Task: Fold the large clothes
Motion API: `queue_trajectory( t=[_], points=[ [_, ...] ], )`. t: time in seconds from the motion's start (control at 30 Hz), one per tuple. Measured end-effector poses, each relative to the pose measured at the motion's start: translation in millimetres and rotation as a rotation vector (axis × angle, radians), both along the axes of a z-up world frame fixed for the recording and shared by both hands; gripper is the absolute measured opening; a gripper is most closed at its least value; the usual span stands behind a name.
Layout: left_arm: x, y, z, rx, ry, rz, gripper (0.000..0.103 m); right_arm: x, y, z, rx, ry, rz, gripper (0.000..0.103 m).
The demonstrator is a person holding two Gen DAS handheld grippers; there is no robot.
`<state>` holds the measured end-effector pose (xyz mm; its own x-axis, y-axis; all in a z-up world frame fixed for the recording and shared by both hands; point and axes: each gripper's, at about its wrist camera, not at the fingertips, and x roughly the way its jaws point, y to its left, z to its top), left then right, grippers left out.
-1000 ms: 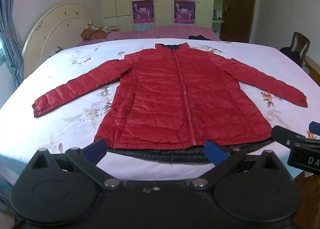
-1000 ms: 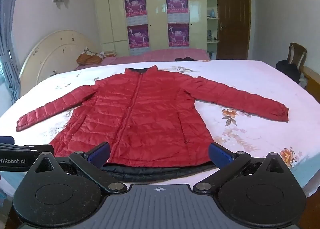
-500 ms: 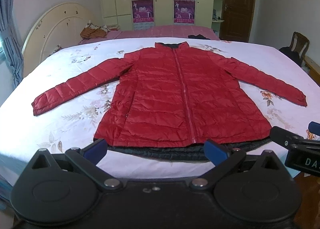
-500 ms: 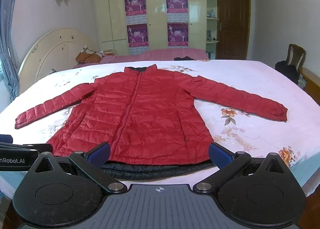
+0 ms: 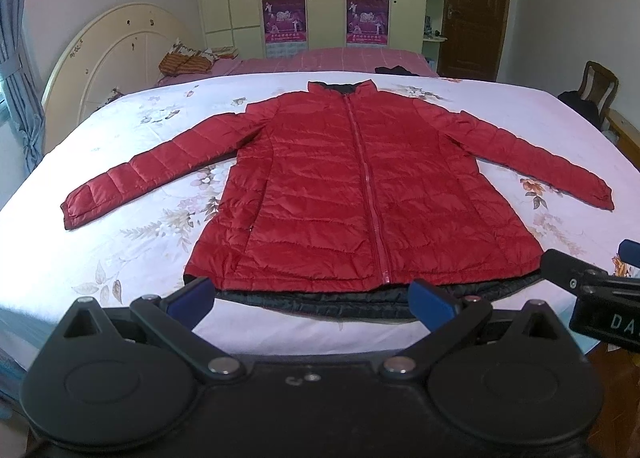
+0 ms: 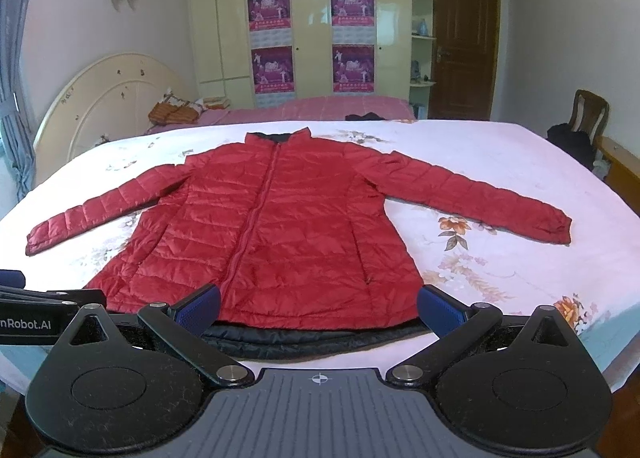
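**A:** What am I looking at through your cameras?

**B:** I am seeing a red quilted puffer jacket [image 5: 360, 194] lying flat and zipped on a bed with a pale floral sheet [image 5: 120, 242]. Its collar is pointing away from me, both sleeves are spreading outward, and a black lining edge [image 6: 312, 338] is showing under the near hem.

**A:** And the claws?

**B:** I am holding the left claw [image 5: 312, 298] released, its blue pads wide apart, hovering just before the hem without touching it. The right claw [image 6: 320, 308] is likewise spread open at the hem's near edge, gripping nothing. Each claw is peeking into the other's view from the side.

**A:** Anything behind?

**B:** A cream wardrobe with purple posters [image 6: 352, 38] and a brown wooden door [image 6: 464, 46] are standing beyond the bed.
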<state>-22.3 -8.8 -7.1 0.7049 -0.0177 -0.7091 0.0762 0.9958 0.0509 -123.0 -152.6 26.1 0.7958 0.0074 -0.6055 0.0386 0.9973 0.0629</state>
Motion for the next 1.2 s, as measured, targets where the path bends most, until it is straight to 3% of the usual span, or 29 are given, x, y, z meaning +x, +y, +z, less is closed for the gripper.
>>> queue_trajectory(
  t=[1.2],
  points=[
    [2.2,-2.3,-2.5,0.005,0.012,0.007,0.103,3.3,0.3,0.2,0.009,0.000,0.007,0.103]
  ],
)
